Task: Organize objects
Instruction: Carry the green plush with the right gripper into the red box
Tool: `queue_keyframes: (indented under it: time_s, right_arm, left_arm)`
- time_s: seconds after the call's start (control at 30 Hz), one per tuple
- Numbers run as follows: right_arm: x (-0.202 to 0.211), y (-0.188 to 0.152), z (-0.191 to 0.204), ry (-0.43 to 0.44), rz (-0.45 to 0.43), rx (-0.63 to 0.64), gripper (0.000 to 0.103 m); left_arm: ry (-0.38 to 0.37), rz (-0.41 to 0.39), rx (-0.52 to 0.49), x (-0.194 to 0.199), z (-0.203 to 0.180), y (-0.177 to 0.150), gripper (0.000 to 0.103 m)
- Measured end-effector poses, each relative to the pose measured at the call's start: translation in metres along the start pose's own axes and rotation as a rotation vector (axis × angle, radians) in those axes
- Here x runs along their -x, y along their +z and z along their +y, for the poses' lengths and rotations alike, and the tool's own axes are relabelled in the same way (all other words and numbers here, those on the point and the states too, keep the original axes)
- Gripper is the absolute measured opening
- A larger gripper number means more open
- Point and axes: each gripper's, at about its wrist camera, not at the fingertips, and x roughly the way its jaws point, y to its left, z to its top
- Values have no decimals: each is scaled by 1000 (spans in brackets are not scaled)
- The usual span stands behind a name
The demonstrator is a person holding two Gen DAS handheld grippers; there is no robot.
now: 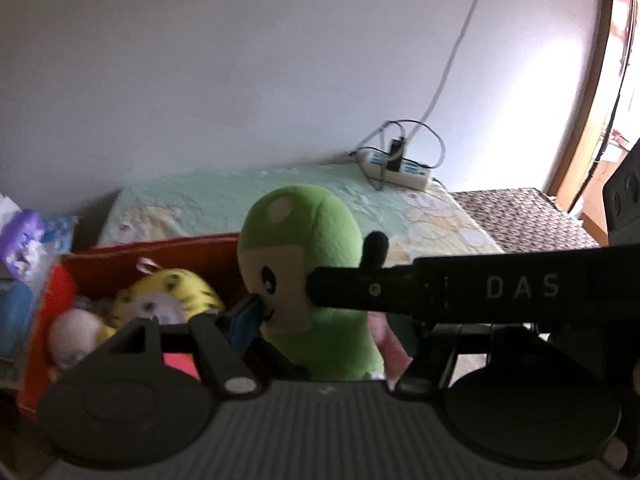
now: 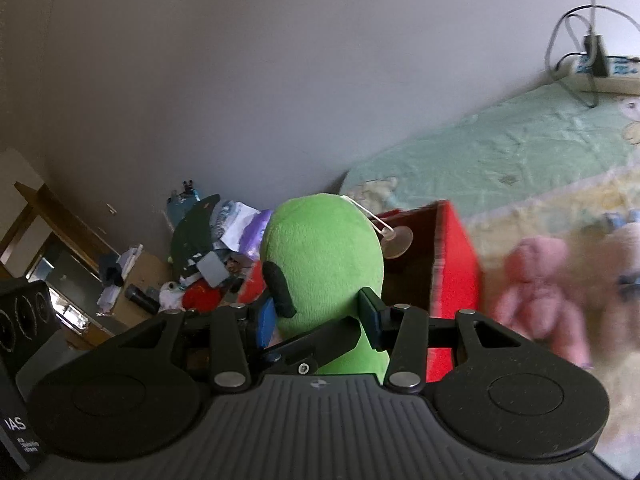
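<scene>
grip: both grippers, left (image 1: 280, 308) and right (image 2: 318, 314), pinch the green plush (image 2: 324, 264), raised over the bed.
target: red box (image 2: 456, 264), just behind it, already part full.
advice: keep both squeezes even, carry over the near rim, then lower.
room: wall far; pink toy (image 2: 536, 300) right, well apart.
</scene>
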Motion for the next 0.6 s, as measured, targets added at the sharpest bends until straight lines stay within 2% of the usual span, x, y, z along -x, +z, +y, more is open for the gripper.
queue_keyframes:
  time_s: [0.3, 0.6]
  right_arm:
    - [-61, -12, 25, 41, 68, -33, 47]
    - [-107, -26, 30, 54, 144, -66, 47]
  left_arm:
    - [52, 2, 41, 10, 70, -6, 69]
    - [155, 75, 42, -5, 114, -21, 70]
